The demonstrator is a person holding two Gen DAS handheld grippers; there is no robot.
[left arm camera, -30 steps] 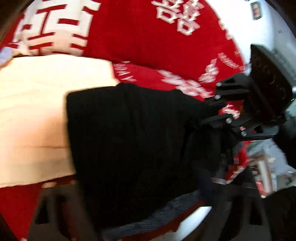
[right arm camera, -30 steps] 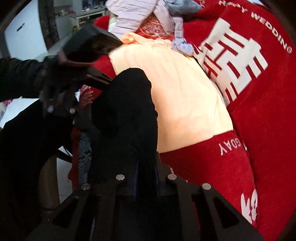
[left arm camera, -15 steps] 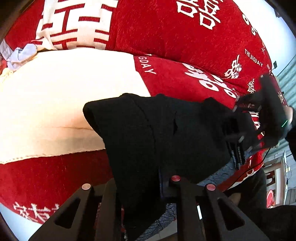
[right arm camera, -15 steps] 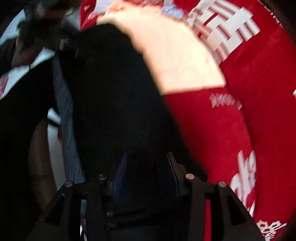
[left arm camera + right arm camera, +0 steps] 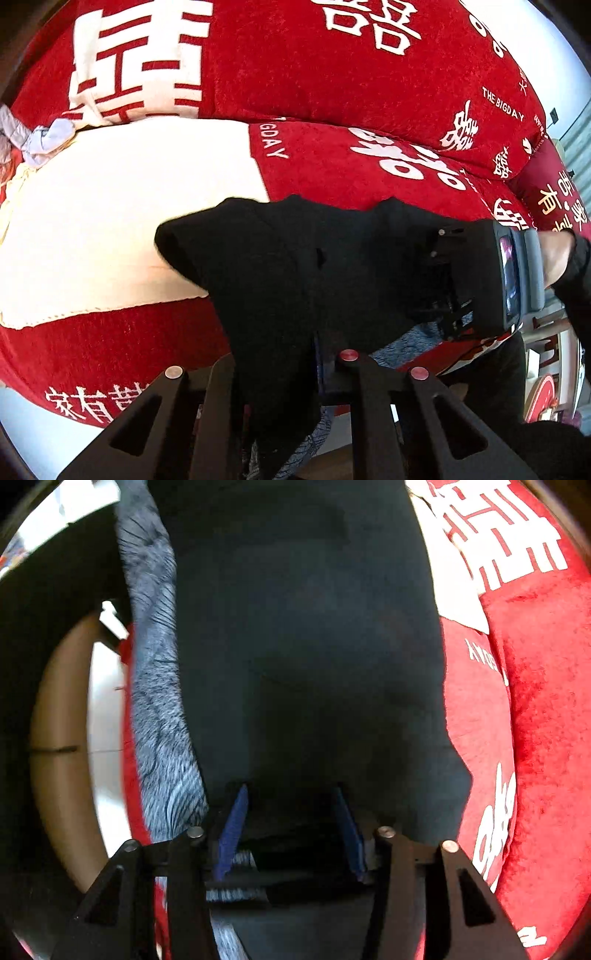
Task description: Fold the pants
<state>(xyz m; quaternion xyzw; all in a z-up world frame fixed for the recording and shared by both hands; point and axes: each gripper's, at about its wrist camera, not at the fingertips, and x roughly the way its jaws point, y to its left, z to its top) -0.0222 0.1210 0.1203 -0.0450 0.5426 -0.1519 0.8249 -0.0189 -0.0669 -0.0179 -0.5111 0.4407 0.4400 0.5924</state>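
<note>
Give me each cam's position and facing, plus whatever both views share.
Left wrist: on the left gripper, facing forward over the black pants toward the red cover and cream cloth; own fingers at the bottom, right gripper and the person's wrist at right.
Right wrist: on the right gripper, close over the pants; own fingers spread apart.
Shared: pants, red cover, grey patterned lining.

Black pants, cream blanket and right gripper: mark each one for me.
black pants [image 5: 295,266]: left wrist view, middle of the folded cloth.
cream blanket [image 5: 110,229]: left wrist view, bare flat part.
right gripper [image 5: 291,823]: right wrist view, midway between its blue-padded fingertips.
</note>
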